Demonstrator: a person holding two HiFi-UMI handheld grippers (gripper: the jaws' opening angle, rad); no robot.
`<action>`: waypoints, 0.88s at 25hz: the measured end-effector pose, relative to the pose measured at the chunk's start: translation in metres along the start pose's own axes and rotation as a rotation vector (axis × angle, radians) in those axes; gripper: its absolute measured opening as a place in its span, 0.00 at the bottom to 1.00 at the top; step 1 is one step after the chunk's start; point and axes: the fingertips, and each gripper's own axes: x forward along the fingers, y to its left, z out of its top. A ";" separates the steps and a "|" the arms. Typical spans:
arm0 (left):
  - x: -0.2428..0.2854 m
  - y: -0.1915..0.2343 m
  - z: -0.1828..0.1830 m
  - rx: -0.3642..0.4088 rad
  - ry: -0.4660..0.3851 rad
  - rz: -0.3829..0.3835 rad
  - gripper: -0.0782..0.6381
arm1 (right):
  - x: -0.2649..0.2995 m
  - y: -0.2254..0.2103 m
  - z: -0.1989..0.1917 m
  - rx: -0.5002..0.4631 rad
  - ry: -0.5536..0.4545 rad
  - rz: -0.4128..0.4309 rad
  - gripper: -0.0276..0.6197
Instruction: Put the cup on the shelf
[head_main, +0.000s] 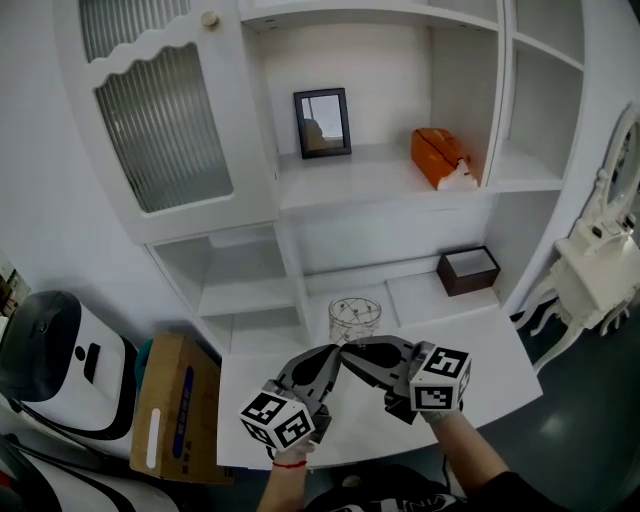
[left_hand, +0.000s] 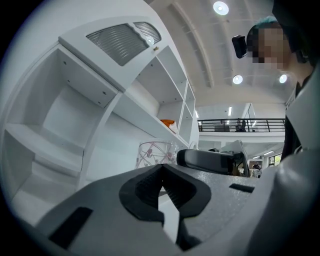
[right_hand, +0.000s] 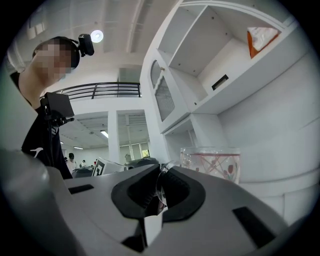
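Observation:
A clear glass cup (head_main: 355, 318) with a red flower pattern stands upright on the white desk top (head_main: 480, 370), in front of the lower shelf openings. Both grippers meet just in front of its base. My right gripper (head_main: 350, 349) comes in from the right and is shut on a curved clear handle (right_hand: 161, 176) at the cup's near side. My left gripper (head_main: 332, 356) comes in from the left, shut, with nothing between its jaws and its tip beside the right one. The cup (left_hand: 156, 152) rises just beyond the left jaws. In the right gripper view the cup (right_hand: 212, 162) stands right of the jaws.
The white shelf unit holds a picture frame (head_main: 322, 122) and an orange tissue box (head_main: 440, 157) on the upper shelf (head_main: 380, 175), and a dark brown box (head_main: 467, 270) lower right. A ribbed-glass door (head_main: 160, 120) is upper left. A cardboard box (head_main: 178, 405) stands left of the desk, a white chair (head_main: 590, 260) to the right.

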 end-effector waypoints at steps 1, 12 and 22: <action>0.003 -0.001 0.006 0.007 -0.006 0.000 0.12 | 0.000 -0.001 0.006 -0.014 0.000 0.008 0.06; 0.040 -0.003 0.070 0.073 -0.055 0.044 0.12 | 0.006 -0.019 0.075 -0.129 0.040 0.064 0.06; 0.054 -0.020 0.129 0.105 -0.084 0.026 0.12 | 0.003 -0.011 0.137 -0.174 0.013 0.121 0.06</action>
